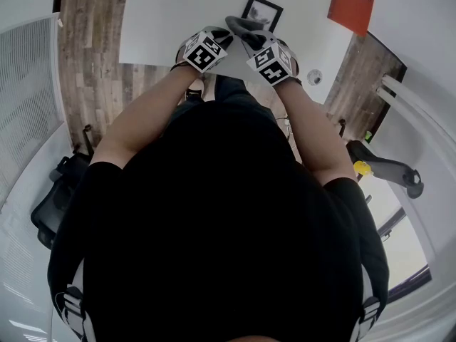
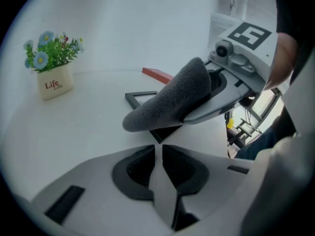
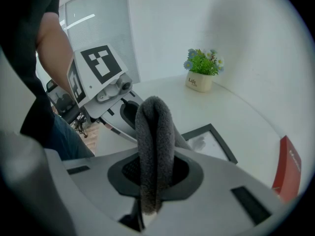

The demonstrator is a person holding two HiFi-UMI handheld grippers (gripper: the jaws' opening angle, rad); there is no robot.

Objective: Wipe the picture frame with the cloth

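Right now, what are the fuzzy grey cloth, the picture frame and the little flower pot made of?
The cloth looks like soft fleece or microfibre: fuzzy, matte, folding limply in the right gripper. The picture frame has a matte black rim, wood or plastic, I can't tell, around a shiny pane, probably glass. The flower pot looks like smooth cream ceramic, perhaps glazed.

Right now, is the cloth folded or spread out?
Folded: the cloth is doubled over into a loop, both layers pinched in the right gripper.
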